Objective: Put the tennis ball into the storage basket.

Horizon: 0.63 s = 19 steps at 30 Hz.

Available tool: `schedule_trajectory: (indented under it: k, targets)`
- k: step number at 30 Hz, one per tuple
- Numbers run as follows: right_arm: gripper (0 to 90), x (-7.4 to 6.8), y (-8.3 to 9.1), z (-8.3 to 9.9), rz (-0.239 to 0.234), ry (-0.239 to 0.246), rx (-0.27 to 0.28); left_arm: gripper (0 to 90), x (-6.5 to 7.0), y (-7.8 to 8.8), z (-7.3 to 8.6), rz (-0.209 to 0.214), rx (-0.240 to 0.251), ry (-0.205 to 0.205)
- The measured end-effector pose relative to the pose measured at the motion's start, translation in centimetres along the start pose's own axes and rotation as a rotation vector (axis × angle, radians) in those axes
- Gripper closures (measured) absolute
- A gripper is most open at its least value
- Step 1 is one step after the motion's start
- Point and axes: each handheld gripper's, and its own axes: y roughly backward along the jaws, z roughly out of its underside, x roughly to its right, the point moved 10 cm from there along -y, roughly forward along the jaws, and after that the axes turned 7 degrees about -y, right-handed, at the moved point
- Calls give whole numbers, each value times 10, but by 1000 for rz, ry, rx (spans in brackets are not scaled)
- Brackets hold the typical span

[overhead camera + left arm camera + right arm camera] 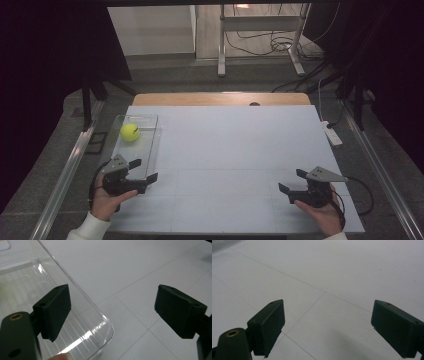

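A yellow tennis ball (129, 132) lies in the far part of a clear plastic tray (150, 150) at the table's left side. My left gripper (143, 170) stands open at the tray's near right corner (106, 325), one jaw over the tray and the other over the white table, with nothing held between them. My right gripper (292, 181) is open near the table's front right, its jaws pointing left over bare table (327, 302).
The white tabletop (235, 150) has faint seams. A white power strip (332, 133) lies at the right edge. Beyond the far edge are a wooden board (220, 98), metal frame legs (221, 45) and floor cables. Dark curtains flank both sides.
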Motion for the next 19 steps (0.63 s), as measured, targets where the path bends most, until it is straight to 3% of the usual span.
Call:
schedule_trajectory:
  k: [19]
  targets:
    - [120,0,0,0,0,0,2,144,4,0,3,11,1,1]
